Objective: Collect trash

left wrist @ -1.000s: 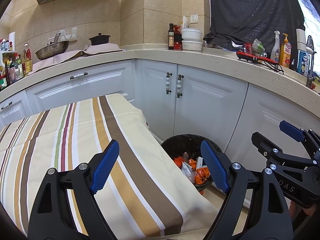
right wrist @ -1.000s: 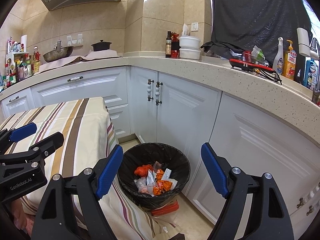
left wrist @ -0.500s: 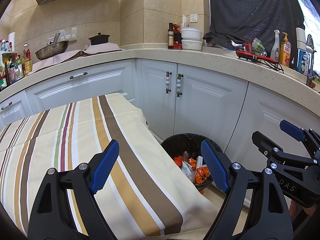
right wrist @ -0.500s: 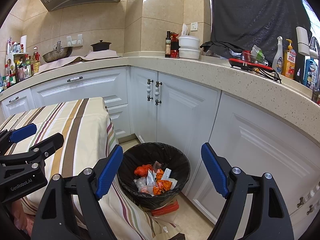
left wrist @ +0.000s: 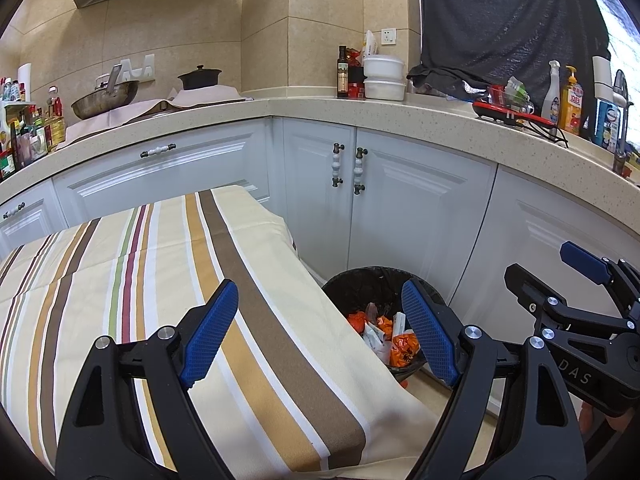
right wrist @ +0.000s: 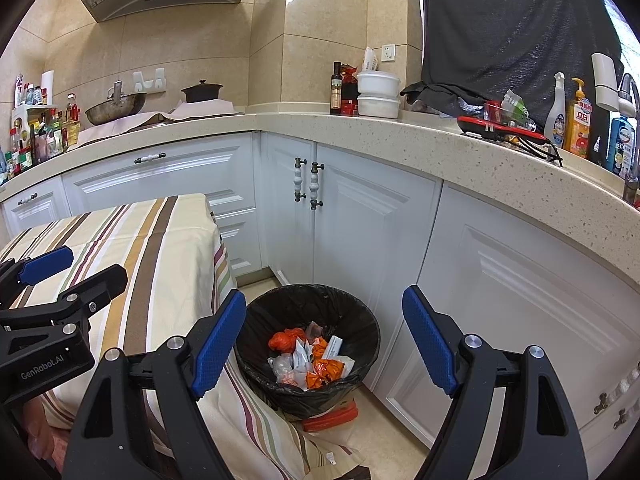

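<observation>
Below and between the right tongs (right wrist: 324,338), bin (right wrist: 308,308) lined in black, wrappers (right wrist: 310,362) heaped inside. Left tongs (left wrist: 320,334) over bare striped desk (left wrist: 120,272). Both released, empty. Nothing moved since a second ago; collecting probably finished.
</observation>
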A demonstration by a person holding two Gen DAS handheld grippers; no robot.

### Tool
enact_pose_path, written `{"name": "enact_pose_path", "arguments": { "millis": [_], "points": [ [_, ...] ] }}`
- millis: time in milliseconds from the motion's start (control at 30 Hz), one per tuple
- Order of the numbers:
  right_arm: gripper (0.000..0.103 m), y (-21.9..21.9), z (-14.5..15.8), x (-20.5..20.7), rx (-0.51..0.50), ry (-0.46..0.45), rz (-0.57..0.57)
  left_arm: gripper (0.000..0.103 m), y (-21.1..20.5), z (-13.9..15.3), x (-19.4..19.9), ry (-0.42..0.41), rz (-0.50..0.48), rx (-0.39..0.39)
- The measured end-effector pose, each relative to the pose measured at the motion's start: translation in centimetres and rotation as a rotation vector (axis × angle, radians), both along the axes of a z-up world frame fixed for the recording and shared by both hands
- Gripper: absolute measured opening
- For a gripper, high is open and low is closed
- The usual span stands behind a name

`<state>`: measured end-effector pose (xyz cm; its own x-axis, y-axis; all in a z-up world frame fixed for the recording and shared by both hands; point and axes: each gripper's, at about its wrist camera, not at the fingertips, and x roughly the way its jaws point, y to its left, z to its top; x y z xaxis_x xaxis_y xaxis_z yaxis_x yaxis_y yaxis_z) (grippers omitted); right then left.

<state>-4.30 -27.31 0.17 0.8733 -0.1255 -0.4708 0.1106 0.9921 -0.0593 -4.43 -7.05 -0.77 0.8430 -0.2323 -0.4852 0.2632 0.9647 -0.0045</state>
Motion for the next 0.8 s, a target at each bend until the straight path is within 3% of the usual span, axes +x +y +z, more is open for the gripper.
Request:
{"name": "enact_pose_path", "arguments": {
  "millis": [800],
  "points": [
    [0.078, 0.12, -0.07, -0.23, 0.001, 0.002, 0.000, 0.084, 0.48, -0.31, 0.02, 0.007, 0.013, -0.007]
  ]
}}
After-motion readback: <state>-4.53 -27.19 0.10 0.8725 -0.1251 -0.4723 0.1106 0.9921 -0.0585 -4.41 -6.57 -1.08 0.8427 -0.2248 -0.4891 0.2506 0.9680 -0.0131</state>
